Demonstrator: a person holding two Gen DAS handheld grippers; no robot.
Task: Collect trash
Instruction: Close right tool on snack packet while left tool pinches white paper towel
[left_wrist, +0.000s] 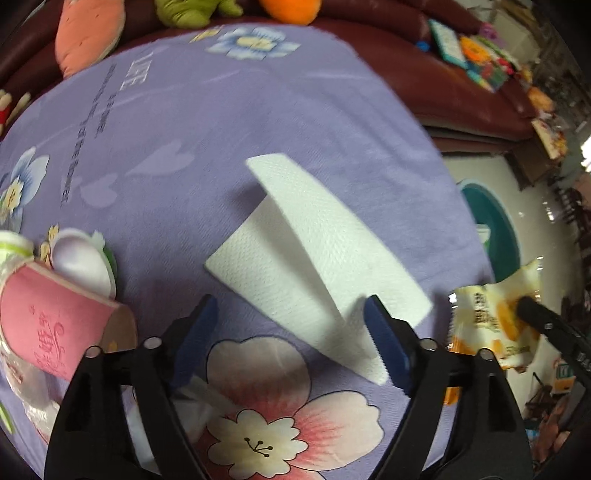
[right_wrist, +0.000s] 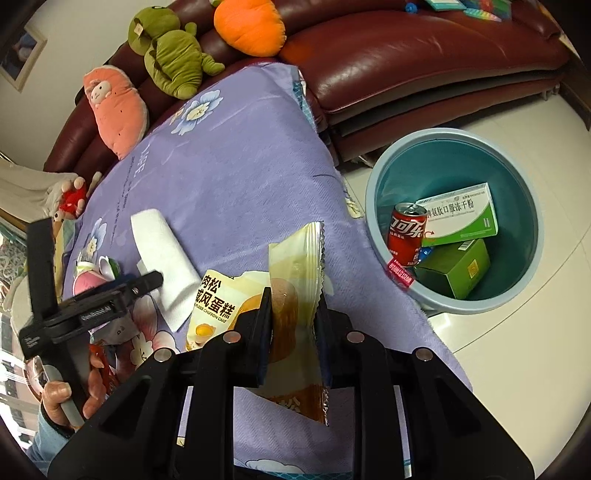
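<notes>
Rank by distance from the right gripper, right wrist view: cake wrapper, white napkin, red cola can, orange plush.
1. cake wrapper: clamped between the right gripper fingers.
2. white napkin: on the purple cloth, up and left.
3. red cola can: in the blue bin, floor right. Close to the napkin; order uncertain.
4. orange plush: on the sofa, far back.

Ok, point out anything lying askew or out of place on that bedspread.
The white napkin sits half-folded, one flap raised off the purple bedspread. At the left edge, a pink paper cup lies tipped on its side among other litter.
</notes>
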